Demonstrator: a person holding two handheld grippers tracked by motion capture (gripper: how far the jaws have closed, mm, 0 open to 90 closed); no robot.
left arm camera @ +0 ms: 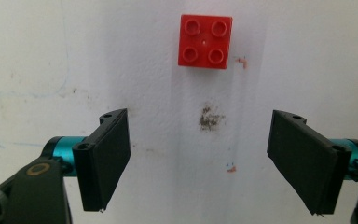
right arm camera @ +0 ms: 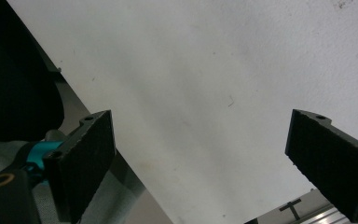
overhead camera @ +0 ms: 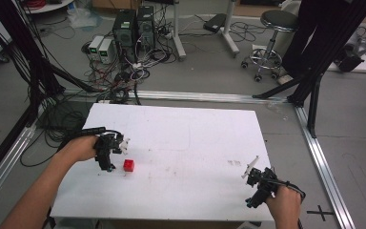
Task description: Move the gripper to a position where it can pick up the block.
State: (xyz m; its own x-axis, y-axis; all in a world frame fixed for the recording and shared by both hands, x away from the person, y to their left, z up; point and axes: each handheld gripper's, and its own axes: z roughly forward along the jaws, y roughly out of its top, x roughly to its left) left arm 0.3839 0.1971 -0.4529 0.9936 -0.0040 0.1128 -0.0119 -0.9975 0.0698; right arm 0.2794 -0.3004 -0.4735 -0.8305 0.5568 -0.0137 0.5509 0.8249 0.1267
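Left gripper [left arm camera: 199,158], jaws apart, hovering just left of red brick [left arm camera: 205,41], apparently approaching to grasp; right gripper [right arm camera: 200,163], jaws apart, idling near-right on table [overhead camera: 195,133].

White table [overhead camera: 181,143] as landmark, round stool on castors [overhead camera: 271,43] on floor beyond its far right corner, computer towers [overhead camera: 134,27] and tangled cables [overhead camera: 119,76] beyond its far left corner
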